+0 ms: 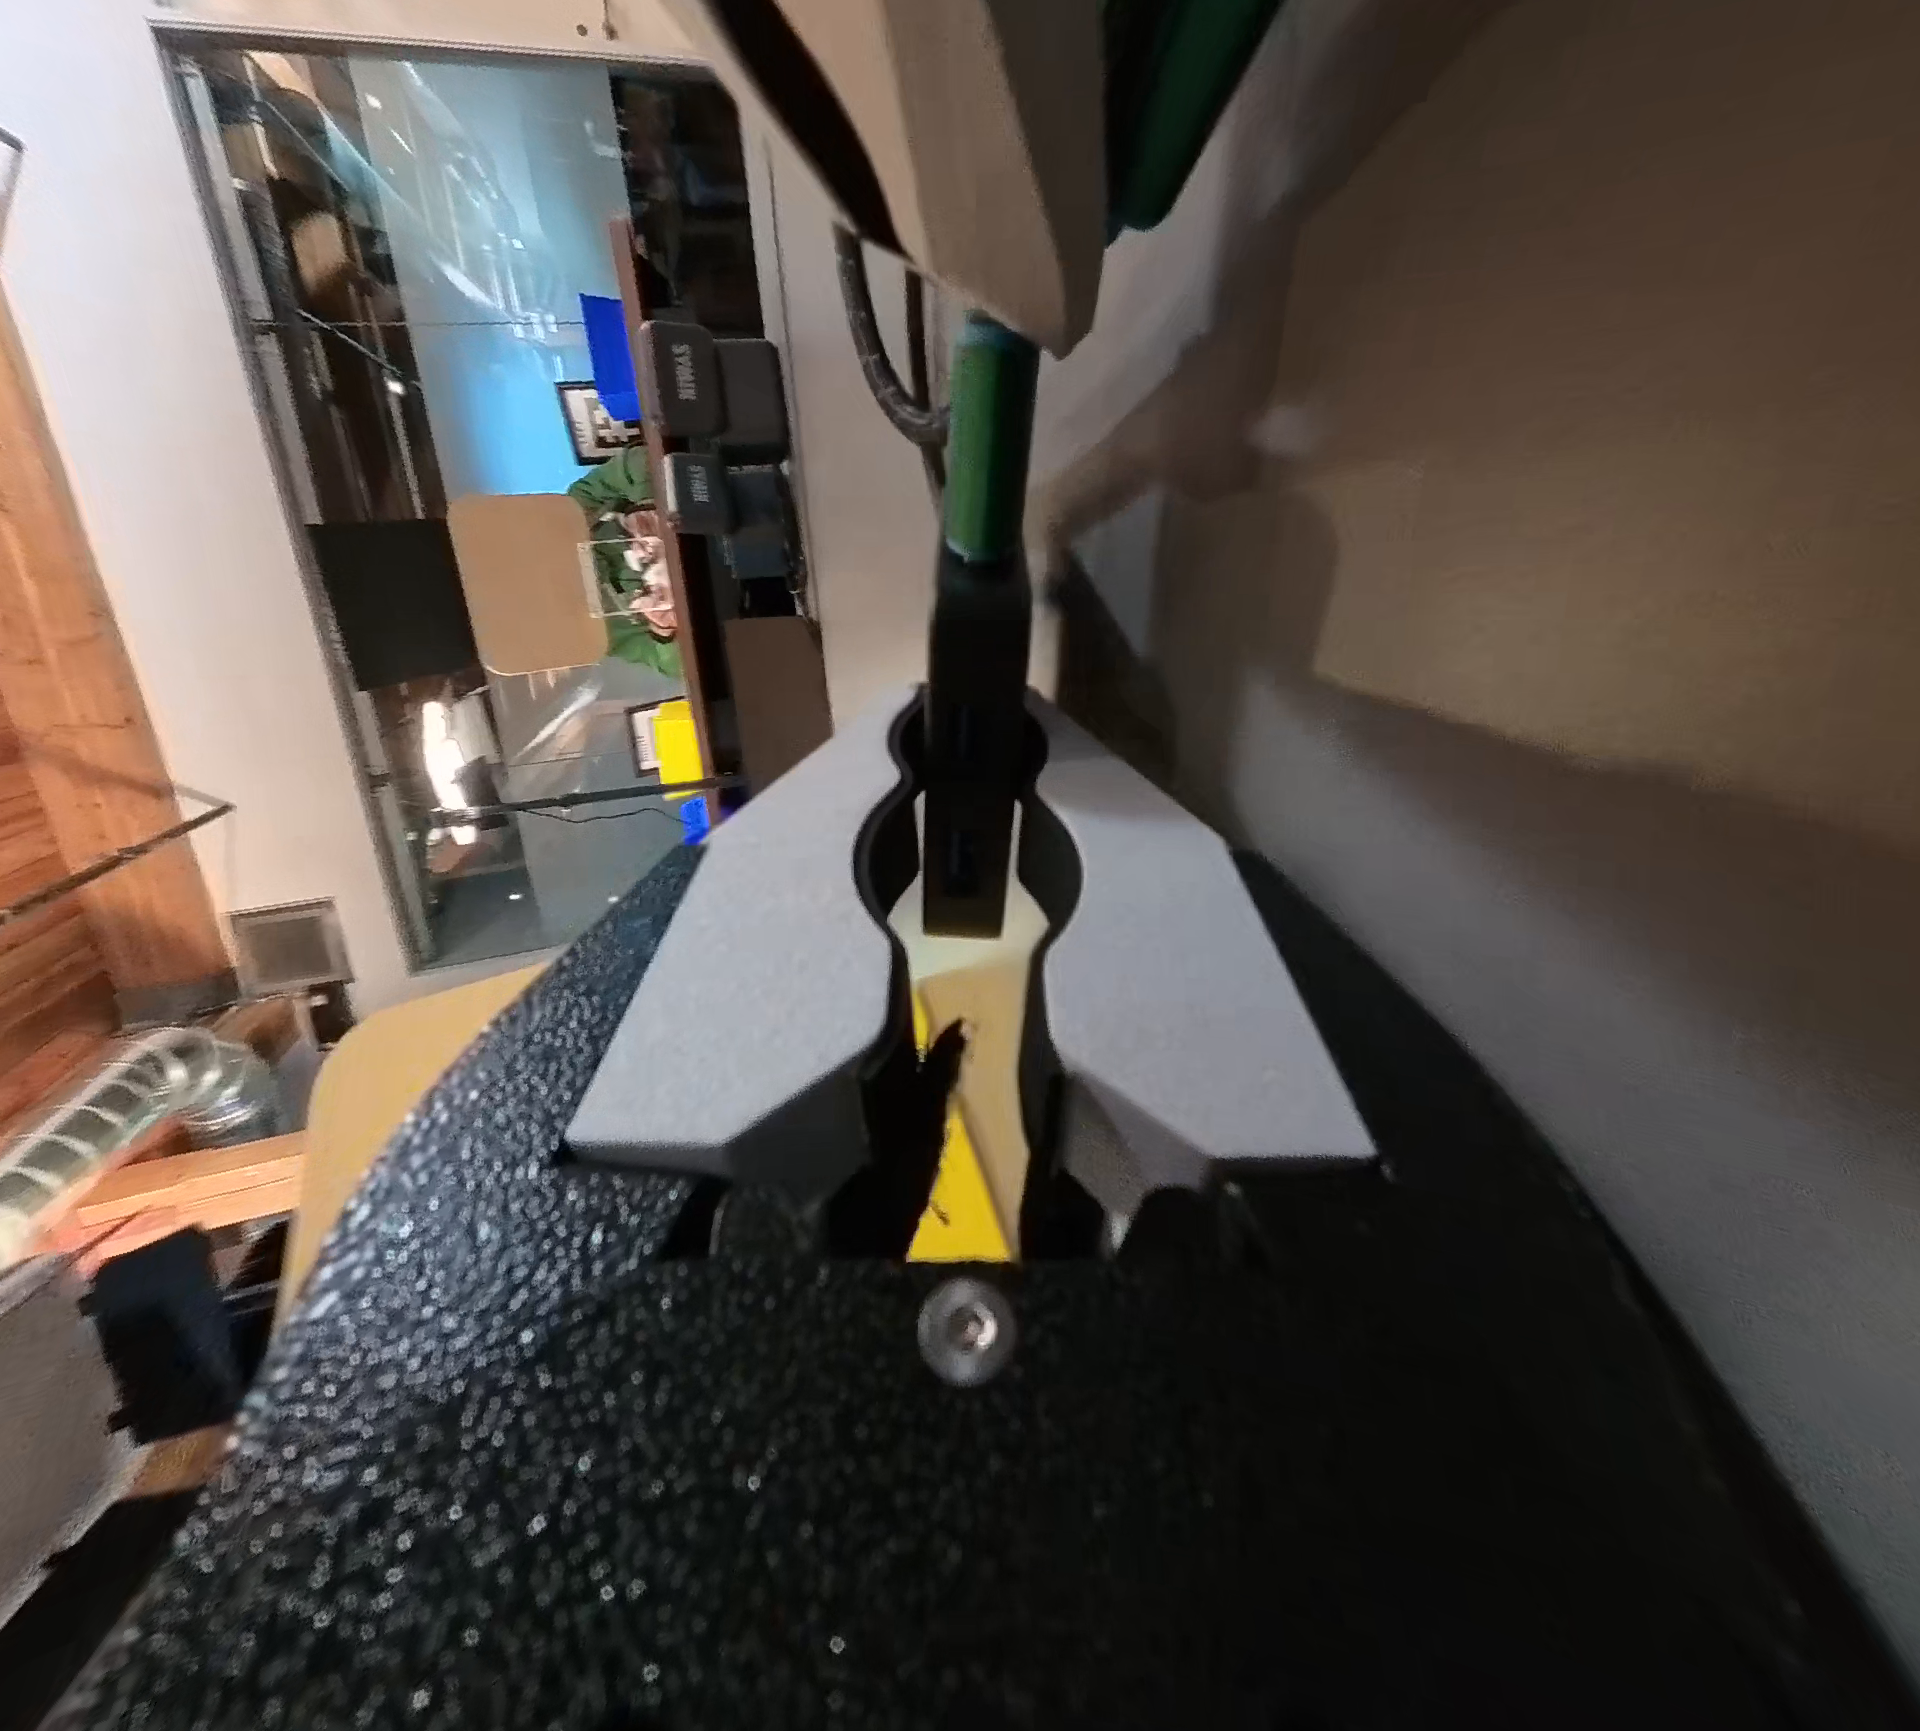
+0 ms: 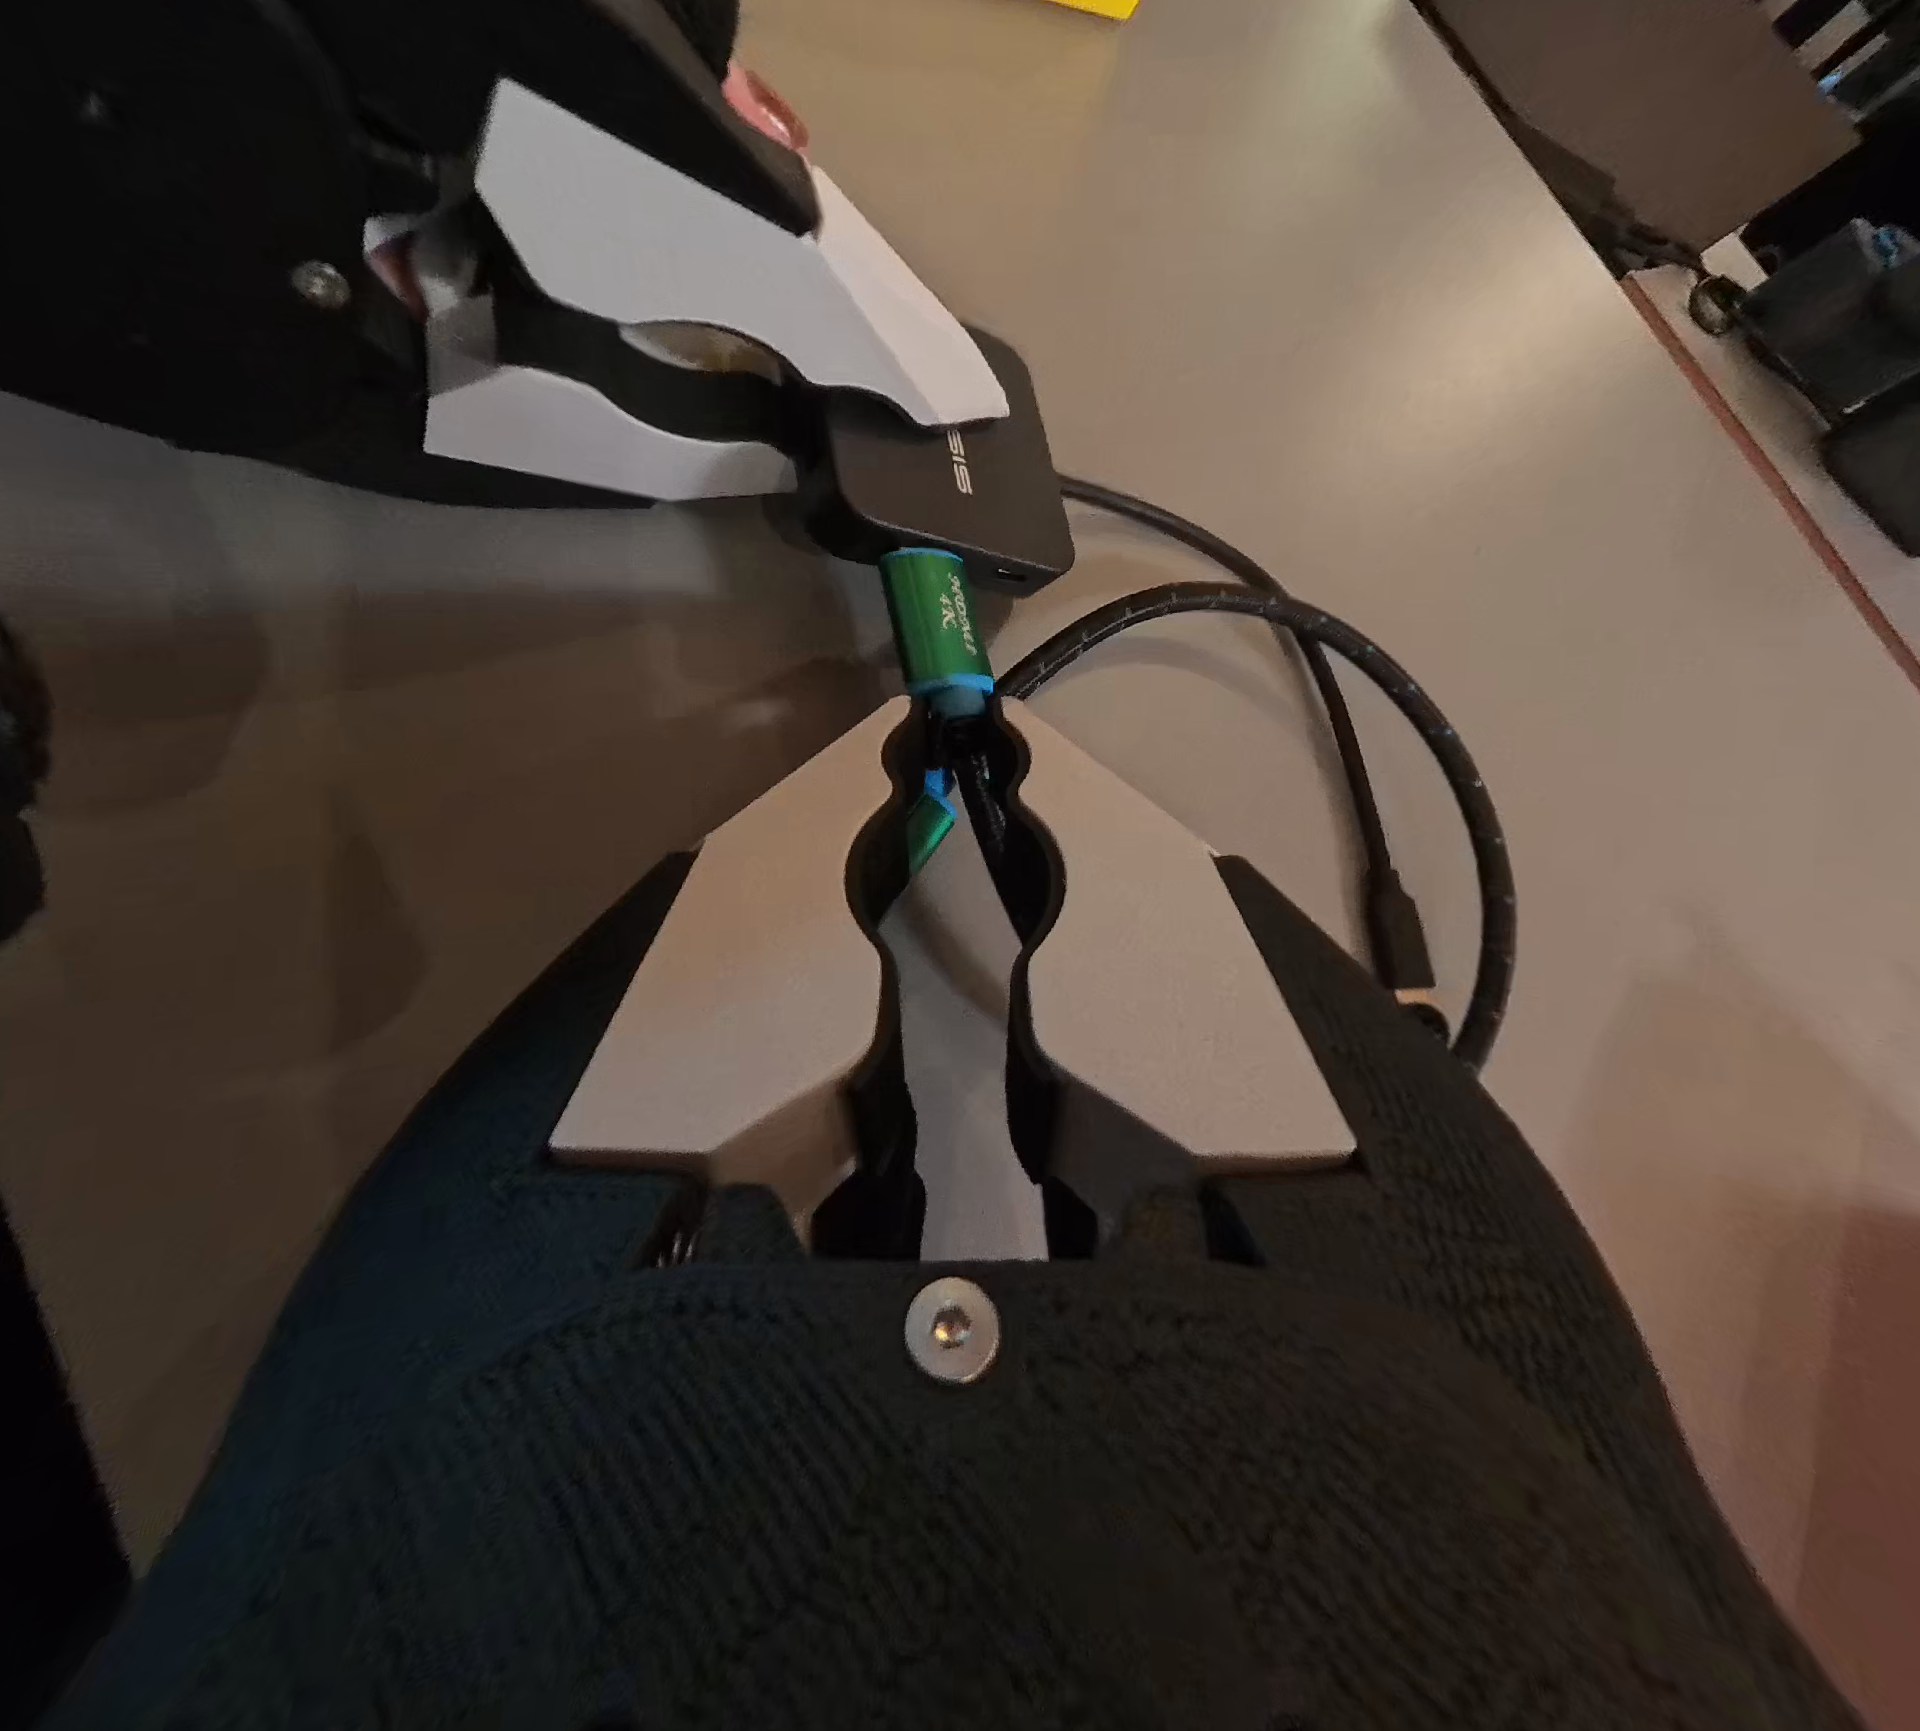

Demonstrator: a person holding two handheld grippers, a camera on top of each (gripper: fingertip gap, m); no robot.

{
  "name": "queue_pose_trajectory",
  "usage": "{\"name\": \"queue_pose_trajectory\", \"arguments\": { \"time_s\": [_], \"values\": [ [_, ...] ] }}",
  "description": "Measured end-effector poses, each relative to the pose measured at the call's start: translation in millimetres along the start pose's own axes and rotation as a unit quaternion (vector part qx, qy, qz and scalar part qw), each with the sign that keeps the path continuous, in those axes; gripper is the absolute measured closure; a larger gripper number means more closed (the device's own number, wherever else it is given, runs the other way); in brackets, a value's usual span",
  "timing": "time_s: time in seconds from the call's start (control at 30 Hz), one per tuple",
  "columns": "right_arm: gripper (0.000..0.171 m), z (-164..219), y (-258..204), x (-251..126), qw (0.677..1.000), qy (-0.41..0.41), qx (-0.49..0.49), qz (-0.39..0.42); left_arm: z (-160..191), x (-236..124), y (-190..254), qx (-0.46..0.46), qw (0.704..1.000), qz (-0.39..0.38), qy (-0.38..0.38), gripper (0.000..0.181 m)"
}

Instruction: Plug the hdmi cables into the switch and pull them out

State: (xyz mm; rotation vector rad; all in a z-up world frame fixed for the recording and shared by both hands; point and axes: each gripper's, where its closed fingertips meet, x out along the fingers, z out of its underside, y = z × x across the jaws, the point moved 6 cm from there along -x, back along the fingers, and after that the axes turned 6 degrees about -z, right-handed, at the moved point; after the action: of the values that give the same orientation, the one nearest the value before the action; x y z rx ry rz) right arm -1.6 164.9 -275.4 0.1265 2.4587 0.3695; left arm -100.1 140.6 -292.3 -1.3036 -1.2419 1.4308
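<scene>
Left gripper [image 2: 831, 424] clamps switch [image 2: 956, 476], right gripper [image 2: 961, 725] grips cable [image 2: 1351, 642] on beige table [image 2: 1351, 279]

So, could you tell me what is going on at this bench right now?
A person is working two handheld grippers on an HDMI switch. The left gripper is clamped on the black switch, holding it at the table. The right gripper is shut on the braided cable just behind its green plug, whose tip meets the switch's edge. How deep the plug sits cannot be told. A second, thinner black cable lies loose on the table.
</scene>
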Motion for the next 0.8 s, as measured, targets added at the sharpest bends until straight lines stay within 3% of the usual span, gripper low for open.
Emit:
{"name": "queue_pose_trajectory", "arguments": {
  "time_s": [0.1,0.2,0.4,0.67,0.8],
  "values": [
    [0.156,-0.7,1.9,0.6,0.999,0.019,-0.042,0.026,2.4,3.7,-0.5,-0.025,1.0,0.011,0.001,0.17],
    [0.135,-4.5,2.5,-4.2,0.981,0.033,-0.165,0.093,3.5,3.4,-1.3,-0.036,0.999,0.01,0.005,0.169],
    [0.133,-9.5,-14.3,4.2,0.922,0.039,-0.346,0.171,10.5,2.6,-5.3,-0.089,0.995,0.028,0.016,0.167],
    [0.131,-25.2,-5.6,-7.8,0.889,0.049,-0.408,0.204,19.2,2.4,-11.3,-0.163,0.985,0.046,0.017,0.168],
    [0.114,-39.8,-11.9,-28.1,0.907,0.047,-0.395,0.137,18.9,2.5,-13.8,-0.218,0.973,0.067,0.019,0.17]
  ]
}}
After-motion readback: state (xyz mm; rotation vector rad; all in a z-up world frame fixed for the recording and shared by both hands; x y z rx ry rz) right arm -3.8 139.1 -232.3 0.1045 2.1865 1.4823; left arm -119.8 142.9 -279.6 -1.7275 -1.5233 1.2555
